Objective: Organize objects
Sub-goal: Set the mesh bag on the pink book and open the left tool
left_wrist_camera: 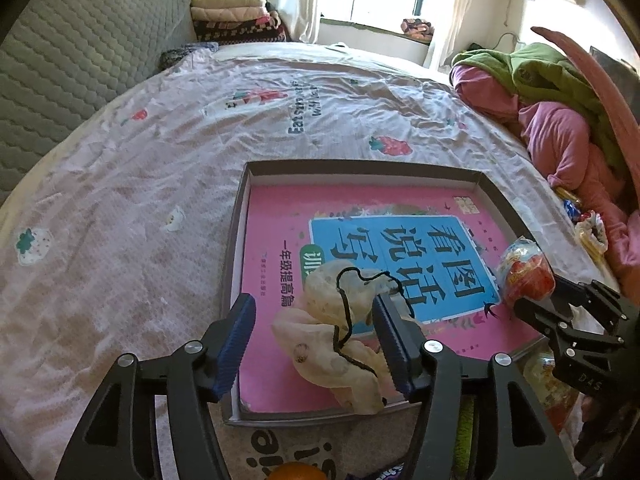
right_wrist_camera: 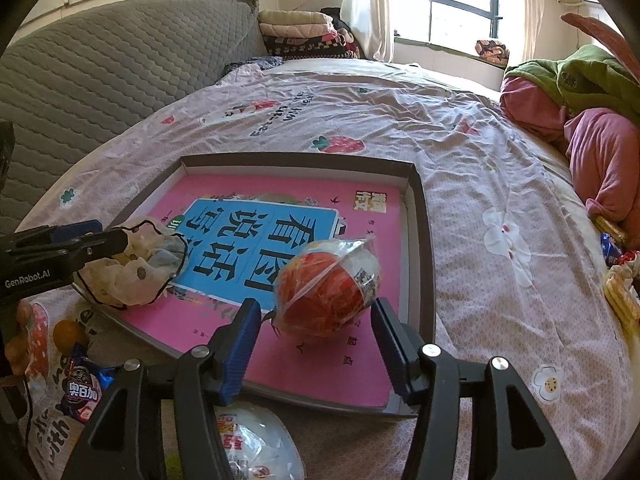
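Note:
A shallow grey box lies on the bed with a pink book flat inside it. A cream cloth pouch with a black cord rests on the book. My left gripper is open with its jaws on either side of the pouch. A red and white packaged snack lies on the book. My right gripper is open just in front of the snack.
The bed has a pink strawberry sheet. Pink and green clothes pile at the right. Snack packets, an orange and a white packet lie near the front edge. A grey padded headboard stands at left.

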Demonstrator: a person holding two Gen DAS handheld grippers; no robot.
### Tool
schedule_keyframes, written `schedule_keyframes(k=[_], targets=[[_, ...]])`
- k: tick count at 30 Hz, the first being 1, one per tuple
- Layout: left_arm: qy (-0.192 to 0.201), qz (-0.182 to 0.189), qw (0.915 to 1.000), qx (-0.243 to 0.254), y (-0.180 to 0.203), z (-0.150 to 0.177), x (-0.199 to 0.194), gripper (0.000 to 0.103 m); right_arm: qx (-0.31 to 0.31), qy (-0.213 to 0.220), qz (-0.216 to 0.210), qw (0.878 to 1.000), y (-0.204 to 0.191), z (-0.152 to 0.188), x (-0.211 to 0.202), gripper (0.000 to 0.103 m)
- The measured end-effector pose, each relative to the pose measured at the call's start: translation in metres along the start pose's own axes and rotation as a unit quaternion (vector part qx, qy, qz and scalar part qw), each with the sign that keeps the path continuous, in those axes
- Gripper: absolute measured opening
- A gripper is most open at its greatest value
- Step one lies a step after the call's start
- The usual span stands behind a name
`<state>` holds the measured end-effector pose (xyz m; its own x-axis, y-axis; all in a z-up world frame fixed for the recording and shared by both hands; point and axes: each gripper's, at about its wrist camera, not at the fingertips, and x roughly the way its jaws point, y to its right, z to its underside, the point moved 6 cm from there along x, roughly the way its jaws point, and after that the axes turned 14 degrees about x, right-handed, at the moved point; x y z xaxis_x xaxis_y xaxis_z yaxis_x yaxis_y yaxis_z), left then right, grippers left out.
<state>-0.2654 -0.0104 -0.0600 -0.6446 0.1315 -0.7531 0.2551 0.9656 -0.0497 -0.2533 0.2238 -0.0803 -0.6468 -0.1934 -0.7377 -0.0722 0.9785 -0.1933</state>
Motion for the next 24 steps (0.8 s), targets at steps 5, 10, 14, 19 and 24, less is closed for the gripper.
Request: schedule_keyframes(k=[5,10,14,19,24], targets=[[0.016,-0.013,0.9997,0.013,0.002,-0.006,-0.01,0.066,-0.004,0.01,-0.003,1.0,-0.004,-0.001,-0.005,0.057],[0.03,-0.025,0.9989,0.025,0.003,-0.011,-0.021,0.066,-0.007,0.022,-0.004,1.0,-0.005,-0.004,-0.011,0.058],[0.038,-0.033,0.9984,0.027,0.0,-0.013,-0.029,0.066,-0.01,0.029,-0.004,1.0,-0.008,-0.005,-0.015,0.058],[0.041,-0.038,0.9981,0.023,-0.005,-0.012,-0.035,0.066,-0.014,0.037,-0.007,0.999,-0.01,-0.006,-0.02,0.059],[0.044,-0.043,0.9978,0.023,-0.007,-0.011,-0.041,0.066,-0.018,0.047,-0.011,0.999,-0.014,-0.008,-0.026,0.059]])
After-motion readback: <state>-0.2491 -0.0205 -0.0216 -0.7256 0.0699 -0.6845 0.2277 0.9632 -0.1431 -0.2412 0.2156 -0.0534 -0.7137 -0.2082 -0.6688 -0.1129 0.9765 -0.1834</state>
